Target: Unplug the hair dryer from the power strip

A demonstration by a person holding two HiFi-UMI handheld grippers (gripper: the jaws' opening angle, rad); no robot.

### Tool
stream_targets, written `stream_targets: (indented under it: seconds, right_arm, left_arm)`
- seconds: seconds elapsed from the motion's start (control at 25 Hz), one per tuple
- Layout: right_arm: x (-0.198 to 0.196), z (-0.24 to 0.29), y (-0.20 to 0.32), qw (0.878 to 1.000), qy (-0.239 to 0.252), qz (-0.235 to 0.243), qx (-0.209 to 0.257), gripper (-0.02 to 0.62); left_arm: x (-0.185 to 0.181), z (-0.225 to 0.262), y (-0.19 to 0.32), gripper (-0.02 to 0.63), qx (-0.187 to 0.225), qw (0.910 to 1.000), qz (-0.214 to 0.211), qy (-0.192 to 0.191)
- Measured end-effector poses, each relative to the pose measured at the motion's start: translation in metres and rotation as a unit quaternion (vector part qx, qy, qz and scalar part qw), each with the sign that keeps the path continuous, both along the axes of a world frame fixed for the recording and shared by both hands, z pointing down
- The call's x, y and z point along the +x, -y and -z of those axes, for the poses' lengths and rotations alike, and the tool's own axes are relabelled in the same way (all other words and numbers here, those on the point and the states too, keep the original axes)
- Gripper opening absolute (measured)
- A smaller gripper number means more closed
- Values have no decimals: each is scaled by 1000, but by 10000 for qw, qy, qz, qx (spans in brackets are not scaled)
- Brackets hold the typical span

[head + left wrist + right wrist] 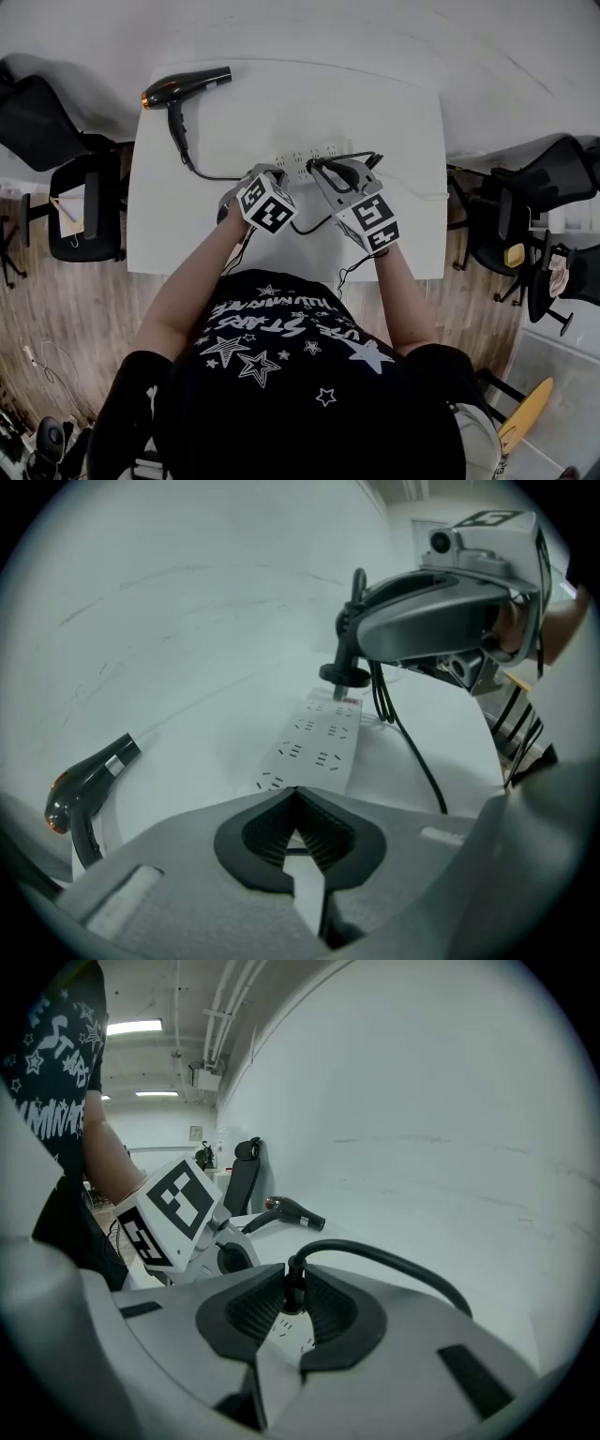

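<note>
A white bench [187, 225] stands against a plain white wall [375, 28], with office chairs [89, 202] on the wood floor [56, 309] at either side. On it the power strip [300, 161] lies with its long axis running from the left gripper [298, 795] away toward the right gripper [294, 1281]. The left one's fingers [266, 834] are clenched together with nothing between them, their tips down at the strip's near end. They look to be pinning it, though the contact itself is hidden under the tips. The right one's fingers [247, 1313] are clamped on the neck of the black plug [345, 674], which stands upright between them over the strip's far end. Its cord [404, 1262] arches out of the top and off to the right of those fingers. In the left gripper view the prongs show below the plug's disc, so it seems at least partly drawn; whether their tips are clear of the socket I cannot tell. The hair dryer [187, 84] lies well beyond and to the left of the left fingers, untouched. The prongs point straight down below the right fingers, so I judge the pull should go straight up along that axis. The right hand has the plug, and the left can hold the strip down.
</note>
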State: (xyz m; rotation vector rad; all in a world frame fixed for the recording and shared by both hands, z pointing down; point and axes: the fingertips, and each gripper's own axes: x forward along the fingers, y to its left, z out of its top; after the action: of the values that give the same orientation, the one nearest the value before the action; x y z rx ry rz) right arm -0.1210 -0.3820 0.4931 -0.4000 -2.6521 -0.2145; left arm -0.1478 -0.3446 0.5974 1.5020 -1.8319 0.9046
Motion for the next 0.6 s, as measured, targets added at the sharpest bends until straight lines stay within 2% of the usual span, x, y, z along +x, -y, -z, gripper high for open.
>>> stream_targets:
  seconds: [0.24, 0.6]
  right_arm:
    - [15, 9, -10, 9995, 24, -319, 67, 74]
    - [39, 26, -35, 9937, 106, -1115, 52, 74]
  left_arm:
    - [-1, 19, -14, 8, 363, 9992, 106, -159]
    - [10, 38, -52, 8, 733, 9957, -182, -528]
